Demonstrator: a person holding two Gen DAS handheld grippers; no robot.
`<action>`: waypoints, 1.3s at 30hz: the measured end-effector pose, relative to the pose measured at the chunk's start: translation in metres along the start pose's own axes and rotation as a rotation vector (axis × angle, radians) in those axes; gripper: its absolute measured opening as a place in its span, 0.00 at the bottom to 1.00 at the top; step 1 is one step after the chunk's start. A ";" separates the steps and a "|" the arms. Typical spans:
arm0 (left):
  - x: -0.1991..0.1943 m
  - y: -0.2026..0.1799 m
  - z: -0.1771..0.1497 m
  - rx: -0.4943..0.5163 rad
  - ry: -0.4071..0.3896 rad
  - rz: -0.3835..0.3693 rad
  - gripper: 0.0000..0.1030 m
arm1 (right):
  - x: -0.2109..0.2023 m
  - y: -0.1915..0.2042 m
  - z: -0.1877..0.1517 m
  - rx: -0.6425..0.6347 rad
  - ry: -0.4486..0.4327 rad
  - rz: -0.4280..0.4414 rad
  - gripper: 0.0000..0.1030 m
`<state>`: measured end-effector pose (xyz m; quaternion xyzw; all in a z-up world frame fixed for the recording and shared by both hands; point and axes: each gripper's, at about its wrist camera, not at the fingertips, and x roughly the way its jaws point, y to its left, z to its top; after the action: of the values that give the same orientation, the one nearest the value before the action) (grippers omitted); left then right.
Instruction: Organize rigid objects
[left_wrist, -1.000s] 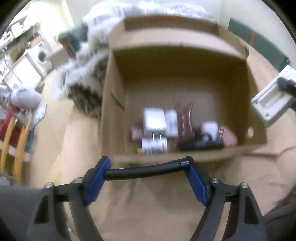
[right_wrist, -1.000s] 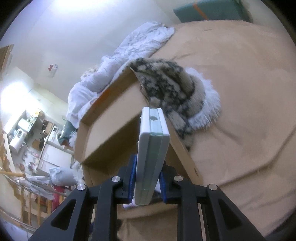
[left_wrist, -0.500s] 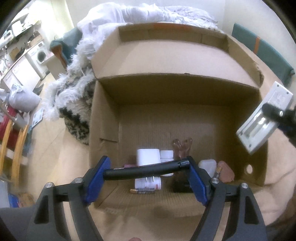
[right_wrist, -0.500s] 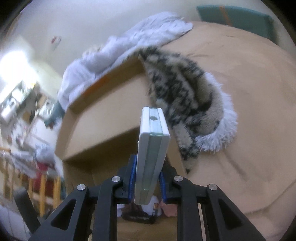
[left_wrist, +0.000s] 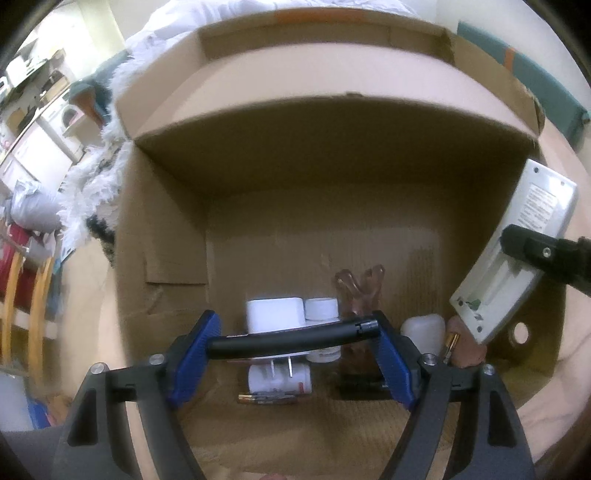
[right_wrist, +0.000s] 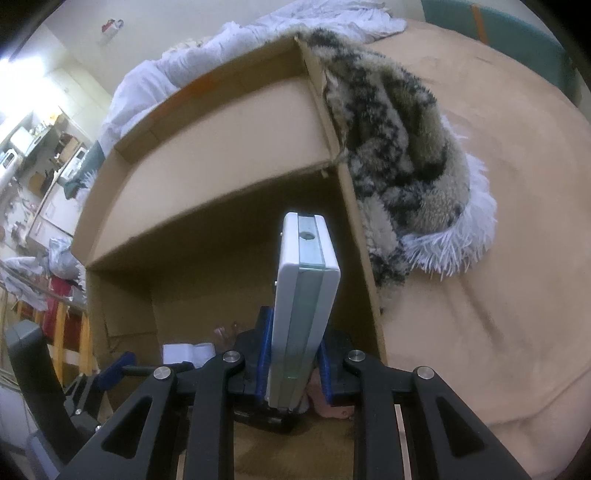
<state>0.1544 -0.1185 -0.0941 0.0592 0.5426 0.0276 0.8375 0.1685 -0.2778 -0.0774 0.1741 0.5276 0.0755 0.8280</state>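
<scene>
Both Loads Poised Over the Box

Now over the open cardboard box, resting on a tan bed cover with a spotted fleece bunched against its right wall. Left gripper clenched endwise on a black rod, held crosswise between the blue fingers so it spans the gap and cannot roll out; hangs just above the near row of contents. Right gripper clamped on a flat white device, pinched across its thin sides and stood on edge, probably so it can slide down narrow-side first into the free right part of the box. From the left wrist view, same device tilted over the right wall, near the round hole in the cardboard.

Already inside, crowded against the near wall: a white charger block, a white bottle, a pill bottle lying flat, a brownish clip, a white cap-like piece. Far half of the floor bare, so likely room for both loads without stacking. Neither item let go yet; whether either touches the contents, cannot tell.
</scene>
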 end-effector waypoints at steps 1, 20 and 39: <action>0.003 -0.002 -0.001 0.007 0.003 0.002 0.77 | 0.003 0.000 0.000 0.001 0.008 -0.004 0.23; 0.010 -0.005 -0.003 0.012 0.026 -0.038 0.98 | 0.009 0.003 -0.001 0.005 0.020 -0.003 0.27; -0.064 0.066 -0.024 -0.021 -0.102 -0.029 0.99 | -0.058 -0.003 -0.016 0.079 -0.133 0.123 1.00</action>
<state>0.1079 -0.0584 -0.0374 0.0436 0.4994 0.0181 0.8651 0.1288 -0.2948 -0.0355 0.2434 0.4622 0.0938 0.8476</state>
